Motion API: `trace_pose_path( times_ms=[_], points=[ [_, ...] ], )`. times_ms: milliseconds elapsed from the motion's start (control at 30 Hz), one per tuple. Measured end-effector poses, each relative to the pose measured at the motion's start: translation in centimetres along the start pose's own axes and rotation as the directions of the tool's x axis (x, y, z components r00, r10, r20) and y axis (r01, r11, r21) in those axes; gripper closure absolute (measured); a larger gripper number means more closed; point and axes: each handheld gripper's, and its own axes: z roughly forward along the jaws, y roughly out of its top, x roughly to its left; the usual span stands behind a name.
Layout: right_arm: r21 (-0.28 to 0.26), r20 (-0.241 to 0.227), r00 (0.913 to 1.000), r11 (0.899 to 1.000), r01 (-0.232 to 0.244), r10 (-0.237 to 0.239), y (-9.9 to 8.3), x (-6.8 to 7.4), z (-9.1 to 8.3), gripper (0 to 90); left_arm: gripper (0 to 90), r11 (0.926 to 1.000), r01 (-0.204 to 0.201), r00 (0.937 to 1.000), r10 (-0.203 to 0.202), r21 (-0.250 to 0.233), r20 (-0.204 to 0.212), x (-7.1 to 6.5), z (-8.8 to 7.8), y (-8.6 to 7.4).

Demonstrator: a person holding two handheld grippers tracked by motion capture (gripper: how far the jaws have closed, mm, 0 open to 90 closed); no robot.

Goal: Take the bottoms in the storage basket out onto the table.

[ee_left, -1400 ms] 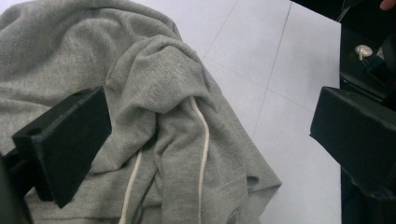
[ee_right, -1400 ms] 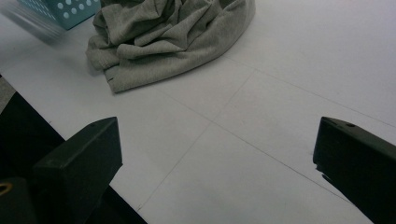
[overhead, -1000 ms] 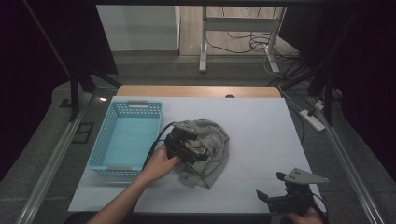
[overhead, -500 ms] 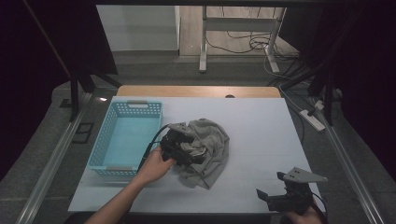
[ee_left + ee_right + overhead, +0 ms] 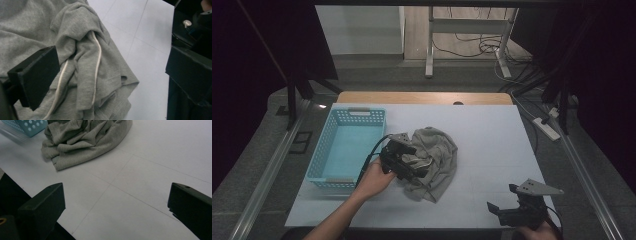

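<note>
A crumpled grey garment point(image 5: 439, 157) with a white drawstring point(image 5: 98, 57) lies in the middle of the white table. My left gripper point(image 5: 417, 165) rests on the garment's left part, held by a hand. In the left gripper view its jaws stand wide apart over the folds point(image 5: 107, 62), open, with cloth between them but not pinched. My right gripper point(image 5: 502, 200) hovers at the table's near right edge, open and with nothing in it. The right gripper view has its jaws point(image 5: 116, 195) spread over bare table, with the garment point(image 5: 85, 137) farther off.
A light blue plastic basket point(image 5: 359, 110) stands at the table's left, just beside the garment, with nothing seen inside; its corner point(image 5: 27, 126) appears in the right gripper view. Bare white table point(image 5: 492, 135) stretches to the right of the garment. A power strip point(image 5: 547, 128) lies off the right edge.
The left hand and gripper have shifted slightly toward the near left on the garment. The right gripper has stayed put.
</note>
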Motion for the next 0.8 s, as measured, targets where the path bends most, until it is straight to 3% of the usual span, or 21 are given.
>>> trace_pose_path(
  times_ms=[300, 800],
  points=[
    [0.007, 0.002, 0.9998, 1.000, 0.020, -0.020, 0.0, 0.2, 0.1, 1.8, 0.0, 0.9993, 0.007, 0.9992, -0.009, -0.036, -0.038, -0.1, -0.7, -0.6],
    [0.020, 0.004, 0.9992, 0.999, 0.038, -0.039, 0.1, 0.4, 0.2, 1.8, 0.0, 0.9955, 0.027, 0.9992, -0.029, -0.091, -0.027, -0.1, -1.7, -1.5]
  ],
)
